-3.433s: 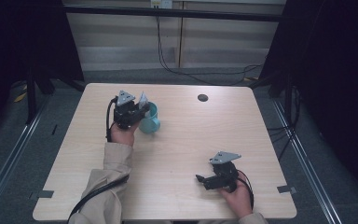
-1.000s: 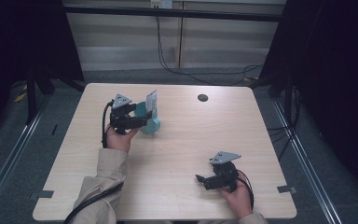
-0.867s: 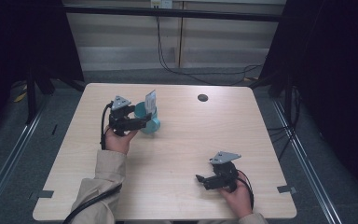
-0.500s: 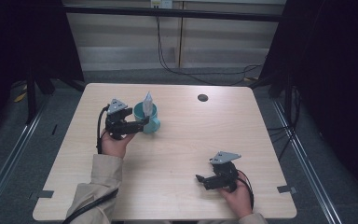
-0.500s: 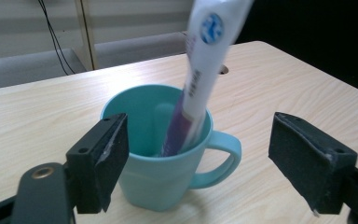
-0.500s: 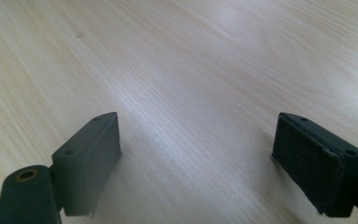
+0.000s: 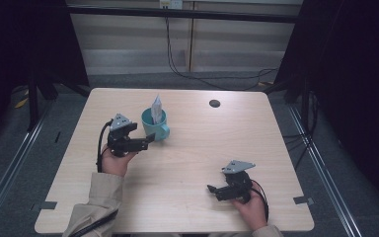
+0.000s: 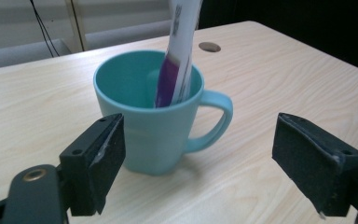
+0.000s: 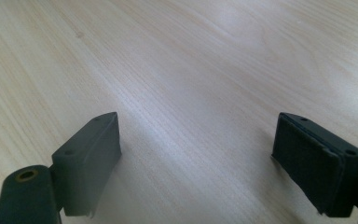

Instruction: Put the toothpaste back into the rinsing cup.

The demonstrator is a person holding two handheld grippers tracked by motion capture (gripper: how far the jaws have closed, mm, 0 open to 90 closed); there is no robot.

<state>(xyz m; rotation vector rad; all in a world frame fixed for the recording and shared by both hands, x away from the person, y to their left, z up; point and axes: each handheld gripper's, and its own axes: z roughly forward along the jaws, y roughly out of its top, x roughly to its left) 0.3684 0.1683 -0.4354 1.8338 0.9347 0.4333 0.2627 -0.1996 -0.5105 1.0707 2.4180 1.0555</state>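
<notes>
A teal mug (image 7: 154, 124) with a single loop handle stands upright on the pale wood-grain counter (image 7: 256, 143). In the left claw view the handle (image 8: 216, 119) points to the right of the mug body. A flattened white tube (image 8: 179, 51) with a purple lower section stands inside the mug, leaning against the rim and rising well above it. The mug sits left of the counter's middle, well apart from the dark round hole (image 7: 214, 103) toward the far edge.

The left claw (image 7: 140, 143) lies just beside the mug on the near-left side. Its jaws have just been opening and stand wide apart; in its own view the mug is ahead of the pads (image 8: 103, 158), with neither pad touching it. The right claw (image 7: 216, 190) rests low on the counter, well apart from the mug toward the near-right corner, jaws spread wide with bare wood between them.
</notes>
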